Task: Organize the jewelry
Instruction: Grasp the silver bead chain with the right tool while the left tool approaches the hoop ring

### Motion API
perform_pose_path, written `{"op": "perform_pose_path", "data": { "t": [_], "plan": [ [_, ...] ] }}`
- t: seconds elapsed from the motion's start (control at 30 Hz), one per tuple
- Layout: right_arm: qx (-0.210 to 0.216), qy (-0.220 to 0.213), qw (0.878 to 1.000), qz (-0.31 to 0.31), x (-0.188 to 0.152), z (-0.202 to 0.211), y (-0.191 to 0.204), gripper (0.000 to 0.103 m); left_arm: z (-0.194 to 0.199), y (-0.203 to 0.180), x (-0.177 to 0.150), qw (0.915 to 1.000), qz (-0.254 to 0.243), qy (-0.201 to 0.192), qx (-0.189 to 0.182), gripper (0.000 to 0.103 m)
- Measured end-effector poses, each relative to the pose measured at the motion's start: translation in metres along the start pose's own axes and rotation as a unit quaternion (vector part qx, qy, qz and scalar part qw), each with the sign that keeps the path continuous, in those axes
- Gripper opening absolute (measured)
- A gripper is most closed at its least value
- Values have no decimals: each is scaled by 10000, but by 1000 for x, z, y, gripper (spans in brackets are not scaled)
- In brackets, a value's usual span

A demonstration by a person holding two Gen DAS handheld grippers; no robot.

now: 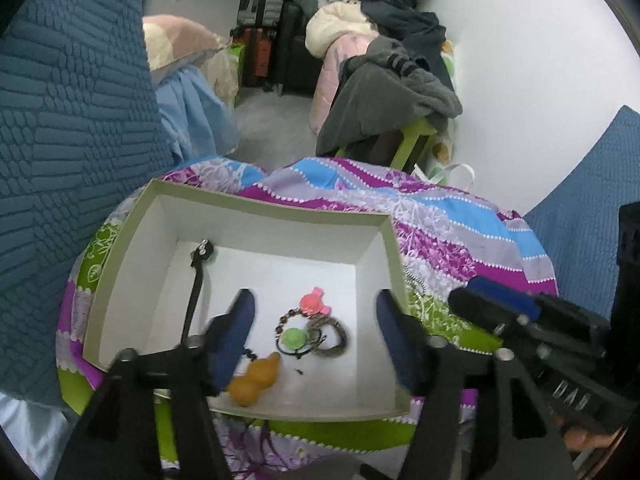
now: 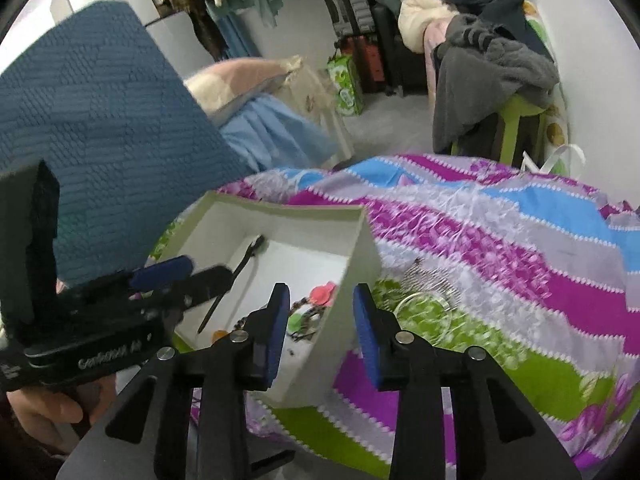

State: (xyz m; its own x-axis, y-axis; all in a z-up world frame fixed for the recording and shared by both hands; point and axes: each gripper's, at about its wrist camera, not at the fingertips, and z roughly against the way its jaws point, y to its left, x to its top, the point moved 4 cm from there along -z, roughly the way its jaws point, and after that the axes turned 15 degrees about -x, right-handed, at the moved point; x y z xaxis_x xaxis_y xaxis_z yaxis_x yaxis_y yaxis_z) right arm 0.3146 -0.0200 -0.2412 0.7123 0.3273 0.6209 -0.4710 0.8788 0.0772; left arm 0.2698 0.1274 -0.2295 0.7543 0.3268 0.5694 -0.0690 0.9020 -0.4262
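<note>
Your left gripper (image 1: 316,332) hangs spread and empty over the open white cardboard box (image 1: 120,264). Inside lie one orange gourd pendant (image 1: 256,380), one pink charm (image 1: 316,300), one green charm (image 1: 294,338), perhaps two dark coiled bracelets (image 1: 330,334). Your right gripper (image 2: 322,332) straddles the box's right wall, pads apart.

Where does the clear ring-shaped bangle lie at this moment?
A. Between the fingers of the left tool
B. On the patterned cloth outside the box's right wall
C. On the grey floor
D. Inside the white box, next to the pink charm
B: the right wrist view shows the clear bangle on the green patch of the patterned cloth, outside the white box.
</note>
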Motion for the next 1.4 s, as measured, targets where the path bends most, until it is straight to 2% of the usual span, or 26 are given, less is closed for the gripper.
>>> {"op": "perform_pose_path", "data": {
  "t": [0.17,0.3,0.4,0.53,0.67,0.73,0.87,1.0,1.07,1.13,1.23,1.3,1.4],
  "plan": [
    [-88,-74,9997,-205,6,-5,-46,31,-6,-32,-6,9995,-178,-45,-241,62],
    [-193,151,9995,-213,1,-39,-83,30,-15,-59,-15,9983,-181,-66,-545,62],
    [-67,305,9993,-202,-4,-63,-97,29,-24,-75,-22,9978,-159,-52,-636,61],
    [-14,489,9987,126,-11,-101,-103,25,-43,-88,-32,9966,95,21,-816,51],
    [189,608,9973,365,-16,-127,-100,22,-59,-95,-41,9966,240,86,-789,44],
    [284,630,9963,518,-16,-138,-96,22,-67,-97,-45,9969,255,139,-737,43],
    [253,651,9933,922,-16,-158,-88,22,-74,-97,-49,9978,218,153,-600,43],
    [74,467,9881,1466,-16,-166,-81,23,-80,-93,-51,9981,240,193,-534,43],
    [42,436,9854,1644,-17,-167,-80,20,-84,-91,-51,9984,244,220,-471,43],
    [-34,370,9808,1916,-20,-164,-77,10,-88,-91,-52,9984,235,264,-451,40],
    [-213,347,9793,1984,-24,-159,-76,3,-93,-91,-53,9979,242,333,-493,38],
    [-375,300,9798,1943,-26,-156,-80,2,-97,-94,-53,9982,160,331,-475,38],
    [-401,355,9859,1585,-27,-152,-101,2,-103,-97,-52,9986,49,339,-405,38]
  ]
}}
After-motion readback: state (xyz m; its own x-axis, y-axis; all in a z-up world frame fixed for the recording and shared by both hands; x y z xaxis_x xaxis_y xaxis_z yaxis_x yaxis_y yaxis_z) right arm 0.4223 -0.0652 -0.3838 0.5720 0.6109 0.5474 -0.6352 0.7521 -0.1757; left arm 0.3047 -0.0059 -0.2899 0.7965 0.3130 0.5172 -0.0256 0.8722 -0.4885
